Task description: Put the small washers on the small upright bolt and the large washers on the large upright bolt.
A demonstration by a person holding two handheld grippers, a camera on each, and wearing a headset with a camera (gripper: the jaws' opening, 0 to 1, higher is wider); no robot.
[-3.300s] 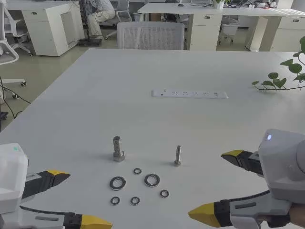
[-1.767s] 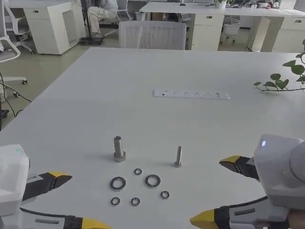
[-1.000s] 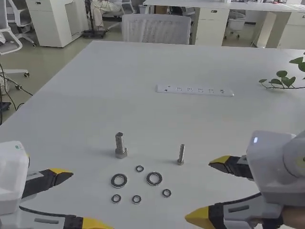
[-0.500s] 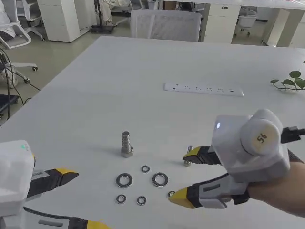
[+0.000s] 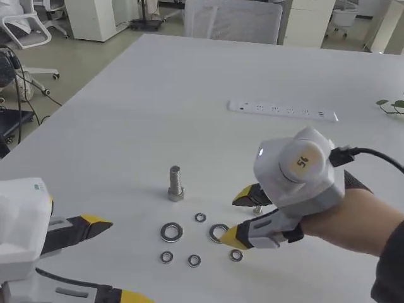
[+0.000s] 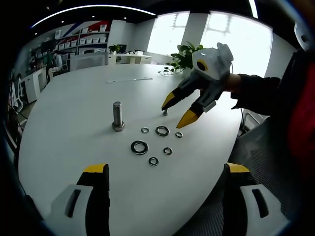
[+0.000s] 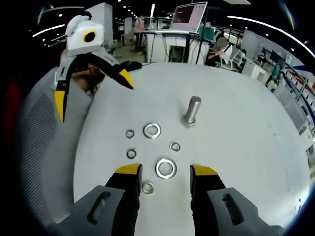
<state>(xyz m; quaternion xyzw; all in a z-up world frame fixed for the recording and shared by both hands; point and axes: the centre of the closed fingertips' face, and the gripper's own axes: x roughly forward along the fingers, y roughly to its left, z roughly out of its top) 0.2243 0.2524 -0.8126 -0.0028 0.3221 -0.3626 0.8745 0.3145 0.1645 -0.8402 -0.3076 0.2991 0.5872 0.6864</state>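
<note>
On the white table [image 5: 126,113]: yellow-tipped right gripper [image 5: 228,220], jaws partly parted astride a large silver steel washer [image 7: 158,168].
Left gripper [image 5: 120,259]: jaws spread wide, empty.

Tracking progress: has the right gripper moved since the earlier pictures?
Yes. The right gripper has moved left, toward the large bolt, with its open jaws near a large washer.

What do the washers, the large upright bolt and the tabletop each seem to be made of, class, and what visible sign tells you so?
Washers: probably steel, as they are bright silvery grey with a light sheen. Large upright bolt: likely the same metal, grey, with a threaded shank and a duller shine. Tabletop: smooth matt white, perhaps laminate, though the look leaves that open.
</note>
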